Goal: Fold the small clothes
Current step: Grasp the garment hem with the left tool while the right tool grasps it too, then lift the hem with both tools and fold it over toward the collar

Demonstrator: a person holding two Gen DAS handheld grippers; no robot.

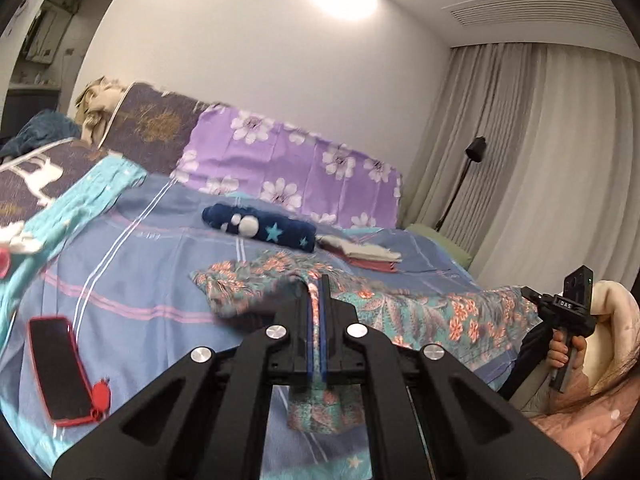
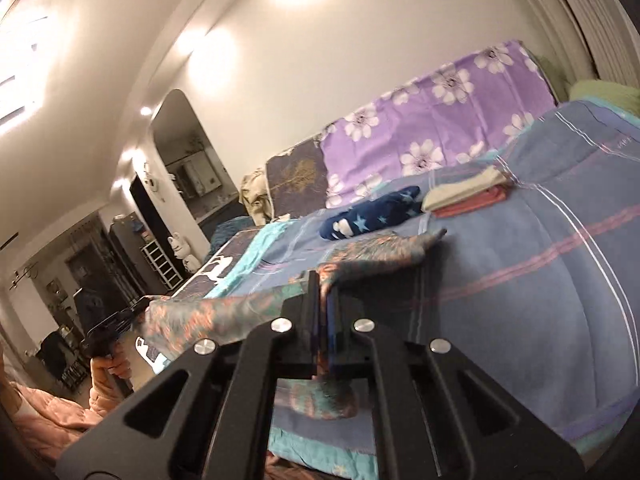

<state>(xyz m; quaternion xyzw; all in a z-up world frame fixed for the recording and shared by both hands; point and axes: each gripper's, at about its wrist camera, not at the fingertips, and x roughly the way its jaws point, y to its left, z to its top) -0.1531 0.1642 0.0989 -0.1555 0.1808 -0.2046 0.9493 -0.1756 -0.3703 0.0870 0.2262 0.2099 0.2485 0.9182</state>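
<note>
Over the near edge of the bed [image 1: 132, 240], the floral garment [image 1: 400, 304] hangs stretched between both grippers, its middle draping onto the blue striped cover. The left gripper [image 1: 319, 292] has its jaws clamped tight on one edge of the cloth, a flap hanging below the pads. The right gripper [image 2: 325, 292] is likewise closed on the opposite edge. Beyond the garment lie a rolled navy star-print piece [image 1: 260, 229] and a small folded stack [image 1: 362, 258], both clear of the fingers. A red-cased phone [image 1: 60, 368] lies near the bed's left edge. Purple flowered pillows [image 1: 288, 164] line the far edge.
</note>
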